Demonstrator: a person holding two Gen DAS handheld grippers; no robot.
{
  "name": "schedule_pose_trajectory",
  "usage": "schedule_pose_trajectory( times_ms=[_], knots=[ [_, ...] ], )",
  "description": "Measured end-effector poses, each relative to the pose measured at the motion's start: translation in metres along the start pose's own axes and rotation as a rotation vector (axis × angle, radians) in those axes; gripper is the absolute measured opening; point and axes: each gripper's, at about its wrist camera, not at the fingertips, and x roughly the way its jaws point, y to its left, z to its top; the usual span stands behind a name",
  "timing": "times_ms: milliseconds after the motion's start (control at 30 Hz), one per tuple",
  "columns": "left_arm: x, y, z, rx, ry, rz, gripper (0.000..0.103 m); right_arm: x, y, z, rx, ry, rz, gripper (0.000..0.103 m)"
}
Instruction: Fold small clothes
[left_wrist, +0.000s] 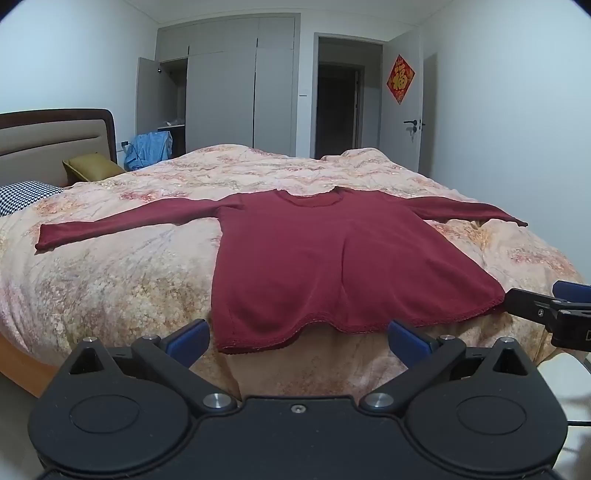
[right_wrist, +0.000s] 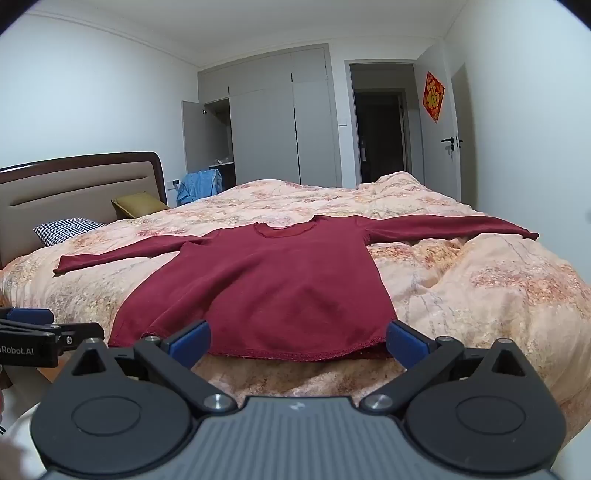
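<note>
A dark red long-sleeved top (left_wrist: 332, 258) lies flat on the bed, sleeves spread left and right, neck at the far side, hem near me. It shows the same way in the right wrist view (right_wrist: 266, 291). My left gripper (left_wrist: 298, 338) is open and empty, just short of the hem's left part. My right gripper (right_wrist: 297, 339) is open and empty at the hem's right part; it also shows at the right edge of the left wrist view (left_wrist: 546, 302). The left gripper shows at the left edge of the right wrist view (right_wrist: 44, 332).
The bed carries a peach floral quilt (left_wrist: 110, 280). A houndstooth pillow (left_wrist: 26, 195) and an olive cushion (left_wrist: 92, 166) lie by the headboard (left_wrist: 48, 136). A grey wardrobe (left_wrist: 236, 92) with one door open, blue cloth (left_wrist: 147, 147) and an open doorway (left_wrist: 343, 107) stand behind.
</note>
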Motion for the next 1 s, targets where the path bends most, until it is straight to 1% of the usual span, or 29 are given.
schedule_pose_trajectory(
  times_ms=[300,367,633,1000],
  knots=[
    [-0.0001,0.0005,-0.0001,0.0,-0.004,-0.001,0.102,-0.0023,0.0002,-0.0007,-0.008,0.002,-0.001,0.103],
    [0.0001,0.0015,-0.0002,0.0,-0.003,0.0,0.102,0.0076,-0.0015,0.0019,-0.007,0.018,-0.006,0.103],
    [0.0,0.0001,-0.0002,0.004,-0.004,0.0,0.102,0.0,0.0006,0.0007,-0.006,0.017,-0.007,0.103],
    [0.0,-0.0002,-0.0002,0.006,-0.004,0.002,0.102,-0.0003,0.0003,0.0006,-0.004,0.016,-0.007,0.103]
  ],
)
